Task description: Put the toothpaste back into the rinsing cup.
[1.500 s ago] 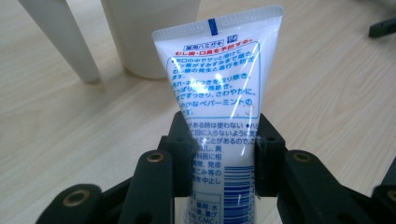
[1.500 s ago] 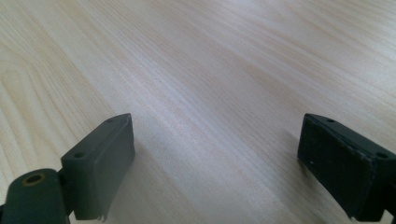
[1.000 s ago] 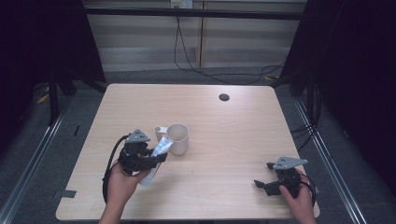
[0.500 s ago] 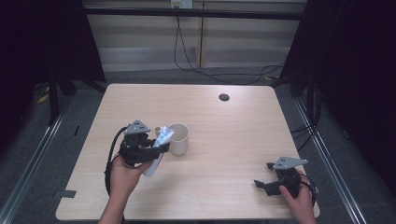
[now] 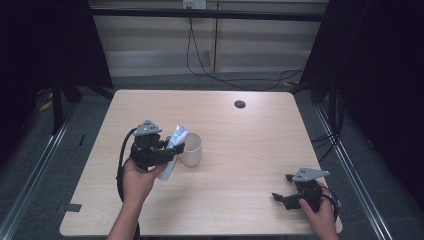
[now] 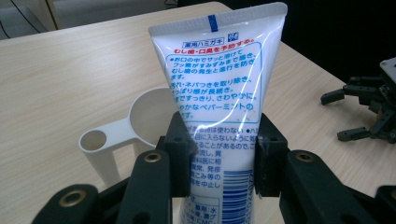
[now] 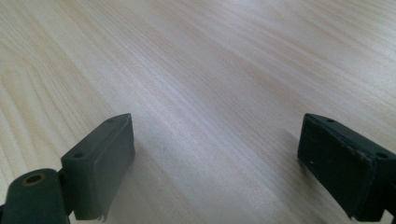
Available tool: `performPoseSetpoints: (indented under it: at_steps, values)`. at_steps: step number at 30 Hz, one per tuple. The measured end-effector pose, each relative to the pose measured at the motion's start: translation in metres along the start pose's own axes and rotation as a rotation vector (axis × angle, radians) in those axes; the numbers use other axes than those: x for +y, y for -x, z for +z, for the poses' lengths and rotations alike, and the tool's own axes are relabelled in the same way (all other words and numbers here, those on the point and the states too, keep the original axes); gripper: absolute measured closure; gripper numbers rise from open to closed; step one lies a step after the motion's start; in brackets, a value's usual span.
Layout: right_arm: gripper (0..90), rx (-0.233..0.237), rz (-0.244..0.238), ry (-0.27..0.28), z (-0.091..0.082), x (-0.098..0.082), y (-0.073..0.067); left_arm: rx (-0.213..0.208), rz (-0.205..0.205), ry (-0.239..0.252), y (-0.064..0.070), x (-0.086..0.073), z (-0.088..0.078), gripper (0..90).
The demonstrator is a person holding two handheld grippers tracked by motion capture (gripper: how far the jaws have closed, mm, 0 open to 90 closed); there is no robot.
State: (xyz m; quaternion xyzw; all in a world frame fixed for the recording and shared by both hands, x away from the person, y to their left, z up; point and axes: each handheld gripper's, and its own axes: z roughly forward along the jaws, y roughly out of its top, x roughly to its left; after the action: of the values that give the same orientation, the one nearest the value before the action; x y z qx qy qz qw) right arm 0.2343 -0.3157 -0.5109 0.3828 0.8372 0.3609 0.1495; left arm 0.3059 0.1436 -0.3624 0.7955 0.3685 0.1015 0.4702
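Take the cup (image 5: 191,148) as your landmark: it stands on the table (image 5: 250,130) left of centre. Your left gripper (image 5: 167,151) sits just left of the cup, above the tabletop, with the tube (image 5: 172,150) between its jaws and the tube's flat end (image 6: 219,18) tilted toward the cup. The table's round hole (image 5: 240,104) lies behind the cup, to its right. Your right gripper (image 5: 281,188) rests well to the cup's right and nearer you, by the table's near right corner

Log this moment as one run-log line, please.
left gripper: shut on toothpaste tube | cup: beside | right gripper: open, idle
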Motion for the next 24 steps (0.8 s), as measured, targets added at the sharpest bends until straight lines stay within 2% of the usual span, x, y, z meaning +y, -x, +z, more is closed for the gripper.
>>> performPoseSetpoints:
  at_steps: [24]
  values:
    - [10.5, 0.0, 0.0, 0.0, 0.0, 0.0, 0.0, 0.025, -0.017, 0.054, -0.002, 0.026, 0.013, 65.1]
